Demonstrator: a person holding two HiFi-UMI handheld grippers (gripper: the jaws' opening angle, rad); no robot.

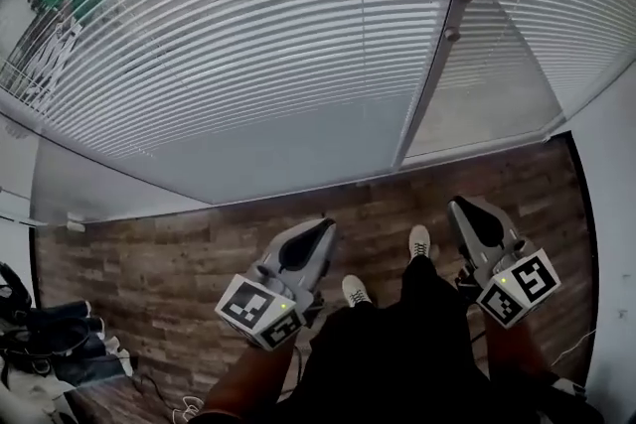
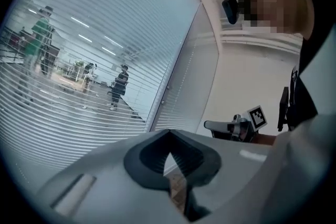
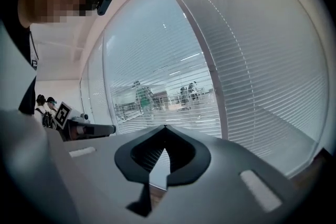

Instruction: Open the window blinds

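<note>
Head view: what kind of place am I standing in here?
Most likely an office building interior. Glass partition walls covered by slatted blinds, a wood-plank floor, and people standing in a lit open room beyond the glass all suggest it.

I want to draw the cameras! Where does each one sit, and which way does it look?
Head view: on the person's head, looking steeply down at blinds, wooden floor, left gripper, right gripper, legs, shoes.
Left gripper view: rides the left gripper, faces the blinds along its shut jaws; right gripper shows.
Right gripper view: rides the right gripper, faces the blinds; left gripper shows.
Shared: all see the blinds.
</note>
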